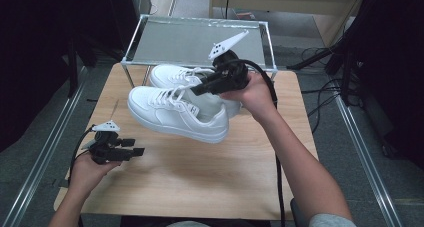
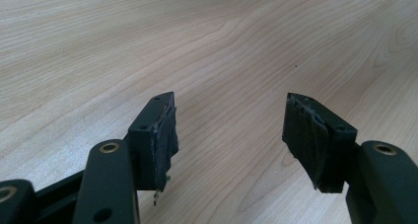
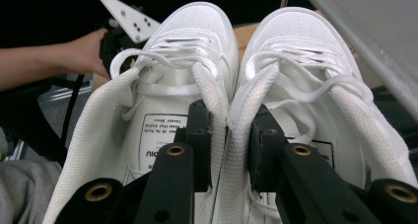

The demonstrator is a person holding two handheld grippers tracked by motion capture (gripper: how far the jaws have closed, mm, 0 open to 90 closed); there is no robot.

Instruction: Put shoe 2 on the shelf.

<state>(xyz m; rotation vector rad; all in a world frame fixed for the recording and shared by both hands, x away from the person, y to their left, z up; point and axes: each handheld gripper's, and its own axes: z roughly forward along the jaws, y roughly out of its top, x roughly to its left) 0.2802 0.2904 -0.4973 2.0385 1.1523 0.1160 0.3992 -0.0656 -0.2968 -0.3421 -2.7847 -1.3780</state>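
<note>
Clutter is slight: we see a wire-framed rack [image 1: 196, 41] with a grey shelf at the far edge of the wooden table [image 1: 200, 172], dark stands and cables on the floor to the right, and nothing lying between the two hands.

The two white sneakers [image 1: 176, 110] are low-top, laced, with perforated toes and printed labels on the insoles. In the high view they hang side by side above the middle of the table, toes pointing left, just in front of the rack; the near shoe looks clear of the wood, though we cannot tell whether the far one still touches it.

The right gripper [image 3: 230, 140] has one jaw inside each shoe, and its fingers [image 3: 202, 135] pinch the two inner collar walls together, so both shoes are grasped as a pair. The left gripper [image 2: 229, 130] sits low at the near left of the table, its jaws spread wide with only bare wood between them, holding nothing.
</note>
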